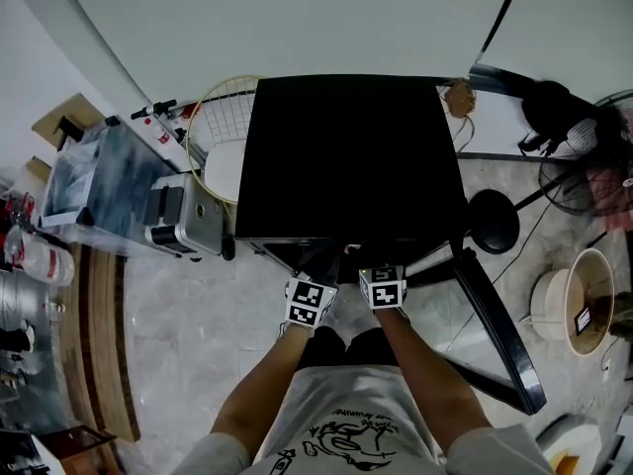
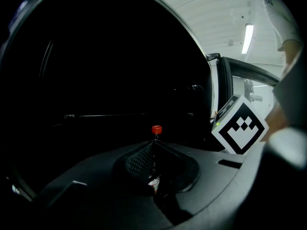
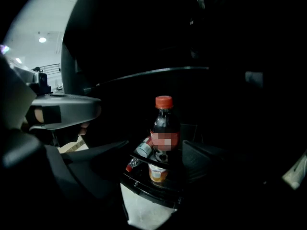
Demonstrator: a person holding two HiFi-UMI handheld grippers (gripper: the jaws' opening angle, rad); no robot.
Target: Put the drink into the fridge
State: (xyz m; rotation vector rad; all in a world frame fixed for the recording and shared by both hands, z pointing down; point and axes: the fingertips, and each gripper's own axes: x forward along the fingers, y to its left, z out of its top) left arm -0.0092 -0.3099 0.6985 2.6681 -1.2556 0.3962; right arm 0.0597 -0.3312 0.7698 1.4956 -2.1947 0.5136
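drink bottle point(image 3: 164, 128) stands upright inside the black fridge point(image 1: 346, 156), between the wide-apart jaws of the right gripper point(image 3: 158, 152), pads seemingly clear of it, while the left gripper point(image 2: 154, 159) is nearly closed on nothing, so placing looks done; backing out and shutting the open door point(image 1: 495, 325) remain.

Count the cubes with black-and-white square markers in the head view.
2. The left cube and the right cube sit side by side, slightly apart, near the picture's middle, just in front of the black fridge. None seems hidden.
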